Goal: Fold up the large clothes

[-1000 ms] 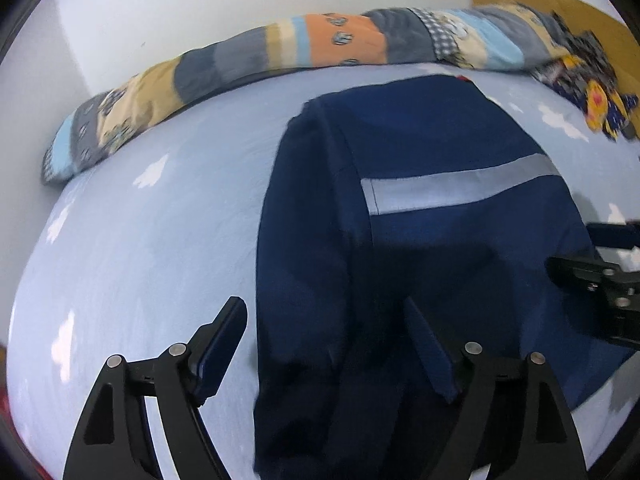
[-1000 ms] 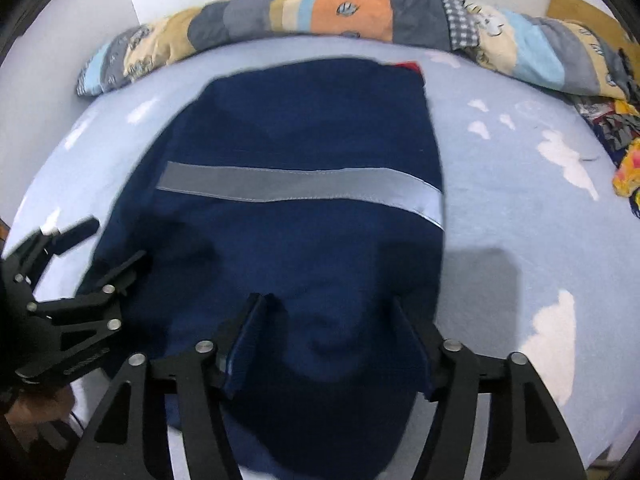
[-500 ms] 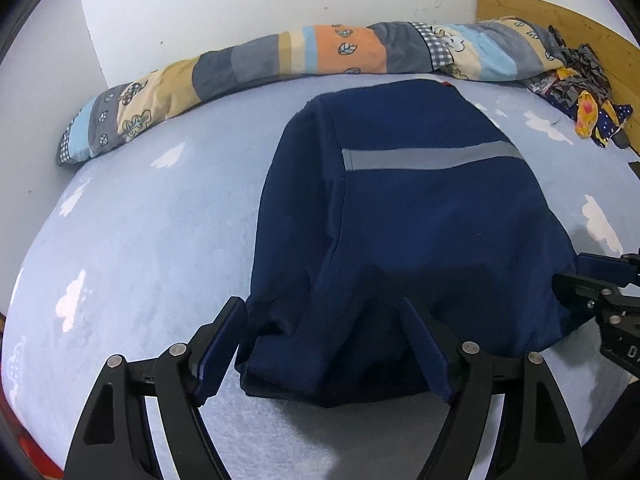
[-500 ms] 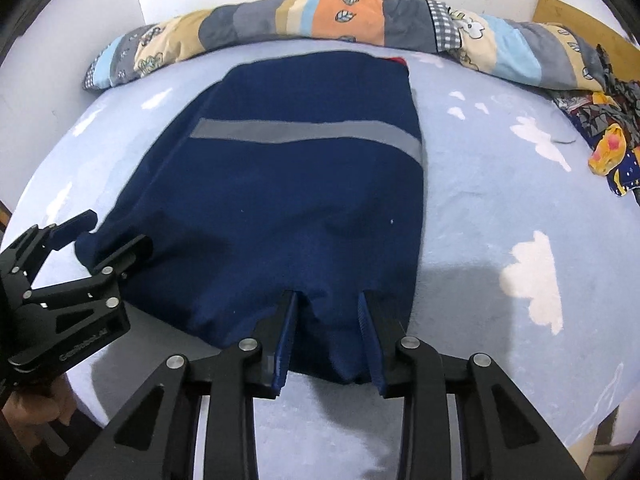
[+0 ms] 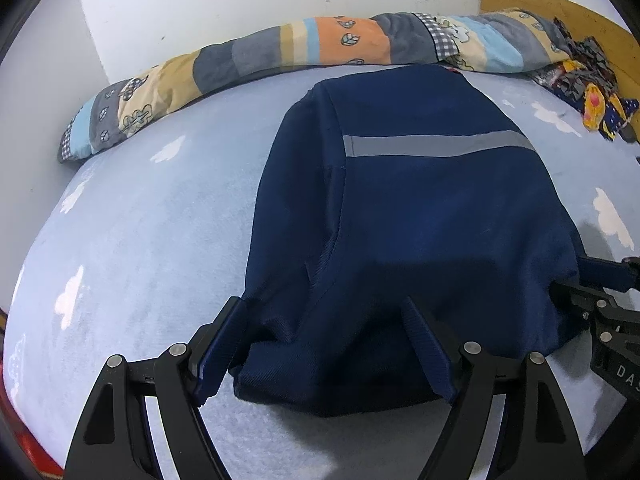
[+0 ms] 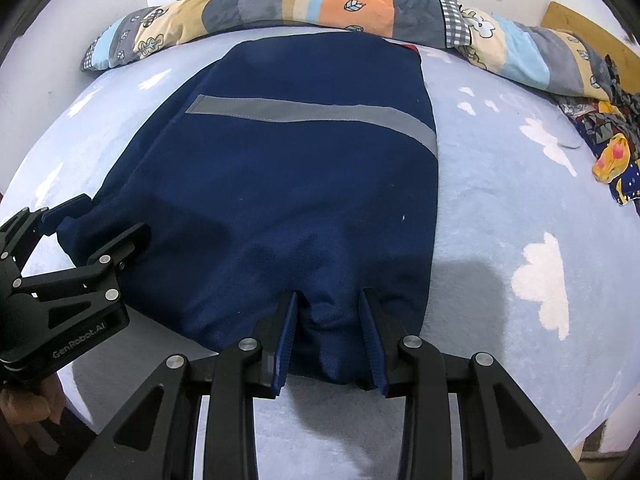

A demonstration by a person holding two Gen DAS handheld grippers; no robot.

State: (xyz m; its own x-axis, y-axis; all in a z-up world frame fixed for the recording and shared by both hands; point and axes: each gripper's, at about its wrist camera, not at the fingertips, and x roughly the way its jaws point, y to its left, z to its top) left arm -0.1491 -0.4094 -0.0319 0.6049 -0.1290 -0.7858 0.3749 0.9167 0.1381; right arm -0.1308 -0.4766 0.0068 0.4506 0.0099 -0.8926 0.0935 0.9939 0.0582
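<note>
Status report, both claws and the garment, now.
Left claw open, straddling navy garment hem. Right claw shut on hem bunch. Nothing in the way.

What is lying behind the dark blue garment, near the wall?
A long patchwork pillow lies along the wall behind the navy garment. The garment rests on the cloud-print sheet; the garment hides anything beneath it.

Bed sheet (image 5: 140,240), pale blue with white clouds, fills most of both views. Patchwork bolster (image 5: 320,46) curves along the 12 o'clock edge against the white wall (image 5: 240,4). Wooden headboard (image 5: 556,8) at 1-2 o'clock. Crumpled patterned cloth (image 6: 612,152), dark with yellow, at 3 o'clock in right view; possibly more clothes, too bunched to tell.
</note>
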